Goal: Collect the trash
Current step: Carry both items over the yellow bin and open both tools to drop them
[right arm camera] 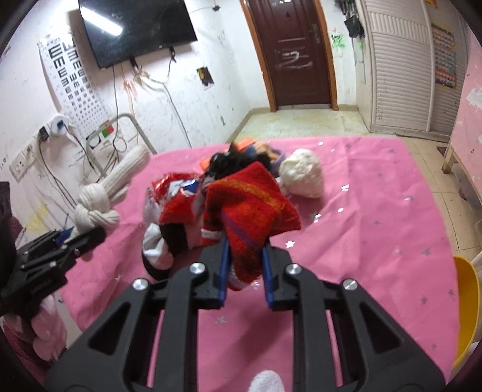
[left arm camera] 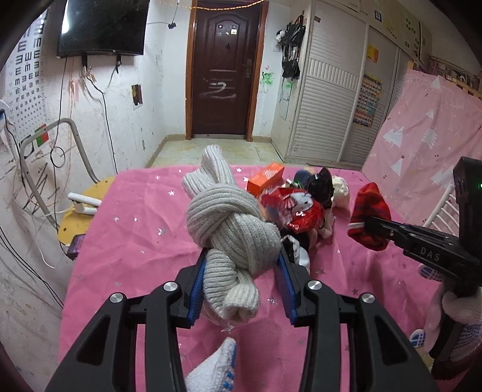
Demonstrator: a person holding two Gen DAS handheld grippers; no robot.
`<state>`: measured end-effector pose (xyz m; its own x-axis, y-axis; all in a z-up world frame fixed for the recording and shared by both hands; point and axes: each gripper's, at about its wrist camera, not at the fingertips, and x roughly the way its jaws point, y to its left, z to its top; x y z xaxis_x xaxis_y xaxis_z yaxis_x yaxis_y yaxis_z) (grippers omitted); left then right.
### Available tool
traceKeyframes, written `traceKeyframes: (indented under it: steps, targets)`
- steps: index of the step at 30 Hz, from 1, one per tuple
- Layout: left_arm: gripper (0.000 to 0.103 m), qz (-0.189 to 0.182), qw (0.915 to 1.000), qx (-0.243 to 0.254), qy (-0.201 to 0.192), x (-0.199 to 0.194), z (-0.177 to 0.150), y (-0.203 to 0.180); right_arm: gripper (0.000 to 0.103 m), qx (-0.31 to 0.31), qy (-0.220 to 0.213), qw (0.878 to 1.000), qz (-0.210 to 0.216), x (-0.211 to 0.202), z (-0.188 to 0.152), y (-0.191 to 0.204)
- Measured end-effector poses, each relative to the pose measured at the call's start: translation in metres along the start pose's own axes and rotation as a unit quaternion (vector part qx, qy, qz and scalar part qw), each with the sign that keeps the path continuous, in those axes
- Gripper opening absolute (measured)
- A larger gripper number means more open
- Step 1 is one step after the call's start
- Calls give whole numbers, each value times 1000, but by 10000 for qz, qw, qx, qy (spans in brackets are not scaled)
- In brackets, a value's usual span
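**Both grippers clamped on cloth over the pink bed**

The left gripper [left arm camera: 241,268] has its fingers clamped on a knotted grey knit [left arm camera: 229,223]; the right gripper [right arm camera: 244,256] pinches a red cloth [right arm camera: 253,208]. Beyond them a pile [left arm camera: 301,208] of wrappers and an orange box [left arm camera: 266,178] lies mid-bed [left arm camera: 135,226]. Further out: tiled floor [left arm camera: 211,150], dark door [left arm camera: 224,69], wall TV [left arm camera: 102,27], eye chart [right arm camera: 75,78], slatted wardrobe [left arm camera: 328,99].

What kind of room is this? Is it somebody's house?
Probably a bedroom at home: a flat black television hangs on the scribbled wall, white slatted wardrobe doors line one side, and a pink star-patterned sheet covers what looks like a bed.
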<state>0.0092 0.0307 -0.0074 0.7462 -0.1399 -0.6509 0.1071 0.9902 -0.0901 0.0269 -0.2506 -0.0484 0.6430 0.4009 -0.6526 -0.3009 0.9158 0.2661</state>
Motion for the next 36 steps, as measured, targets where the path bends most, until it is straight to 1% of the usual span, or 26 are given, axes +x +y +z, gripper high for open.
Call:
traceKeyframes:
  steps: [4,10,16,21,25,31,34,36]
  targets:
    - [34,44,9998,91,-155,-13,9,-10,18,117,-191,9997,-31,-15,1,-13]
    - [34,-68,9986,411,-325,-20,23,-48,18,309,-533,9980,-136,-43,1,-40]
    - [34,-371,9946,850,-458,-23,36,-101,18,610,-906,9932,-411,-77,-2,-85]
    - [34,-687,9886,1223,-539,-24,41,-150,18,862,-1127,9872,-723,-104,-10,-118]
    - [34,-899,9837,1493,-446,-18,39,-185,18,1109,-1256,9816,-916,-121,-19,-149]
    - [34,-1173,9757,1836,-233,-3,33,-237,18,1411,-1312,9753,-1078,-134,-35,-184]
    - [34,-1364,9718,1919,-89,5,31,-257,18,1507,-1283,9729,-1197,-135,-41,-197]
    - [34,-1547,9676,1994,6,12,29,-273,18,1558,-1208,9715,-1316,-132,-47,-207]
